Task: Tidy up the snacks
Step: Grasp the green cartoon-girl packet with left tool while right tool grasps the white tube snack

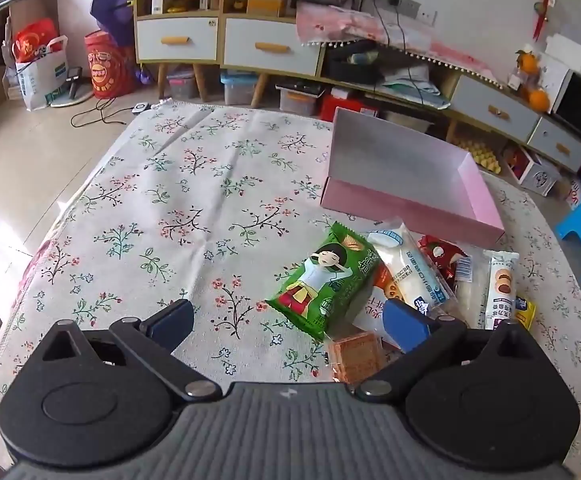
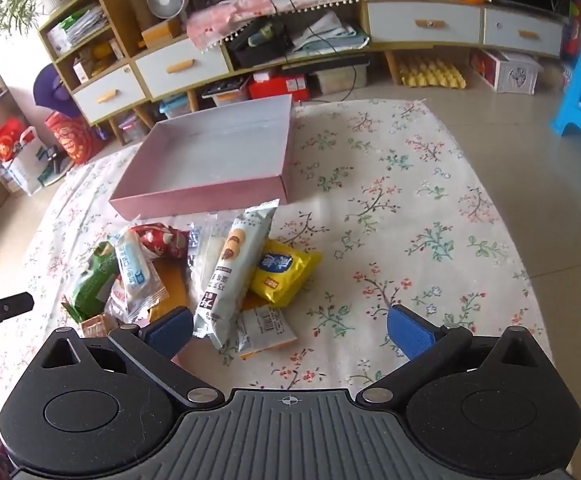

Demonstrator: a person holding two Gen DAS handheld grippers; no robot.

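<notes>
Both grippers hang wide and empty over the table, tilted steeply down. Left gripper (image 1: 288,326) has its blue pads spread with the green cartoon packet (image 1: 324,280) lying just ahead between them, untouched; right gripper (image 2: 290,330) is spread the same way, the long grey-white biscuit packet (image 2: 232,270) reaching toward its left pad.

These snacks lie in a loose heap on the floral tablecloth (image 1: 178,216), just in front of the empty pink box (image 2: 210,160), which sits open a little farther back. Judging by the crinkled film, every packet should be light, soft and somewhat slippery, puffed with air, and the contents probably crumble if squeezed hard. The green packet rests partly on its neighbours, one edge raised, so a grip across its short width near the middle looks safest. A clear-wrapped white roll (image 1: 410,268) and a red wrapper (image 1: 444,254) overlap beside it. On the right side, the yellow packet (image 2: 284,272) lies partly under the long biscuit one, so the biscuit packet should come off first, pinched across its narrow body. A small brown square snack (image 1: 356,356) sits nearest the left gripper's base.

Neither hand shows clearly; the left gripper's tip just enters the right view's left edge.
</notes>
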